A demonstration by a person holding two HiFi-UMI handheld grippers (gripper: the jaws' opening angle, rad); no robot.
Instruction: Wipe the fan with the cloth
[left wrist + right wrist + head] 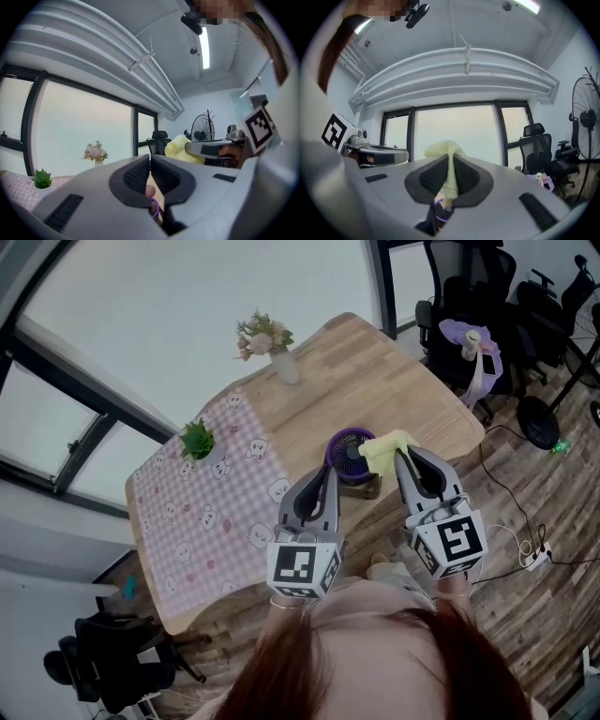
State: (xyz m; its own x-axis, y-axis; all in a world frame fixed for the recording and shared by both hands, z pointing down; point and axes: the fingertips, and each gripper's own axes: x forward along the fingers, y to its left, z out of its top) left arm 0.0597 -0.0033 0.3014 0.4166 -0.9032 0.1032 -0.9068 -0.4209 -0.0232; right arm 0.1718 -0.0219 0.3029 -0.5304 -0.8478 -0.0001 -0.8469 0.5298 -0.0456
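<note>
Head view, fan: the small purple fan [349, 454] stands at the worktop [394, 381] edge nearest the person.
Head view, cloth: the yellow cloth [384, 450] is bunched at the right gripper [401, 457] tip, against the fan's right side.
Head view, left gripper [331, 474]: just beside the fan's left side.
Left gripper view, fingers [136, 176]: clenched together with nothing between them; a purple bit of the fan shows below.
Right gripper view, fingers: grasping the cloth, which sticks up above them.
</note>
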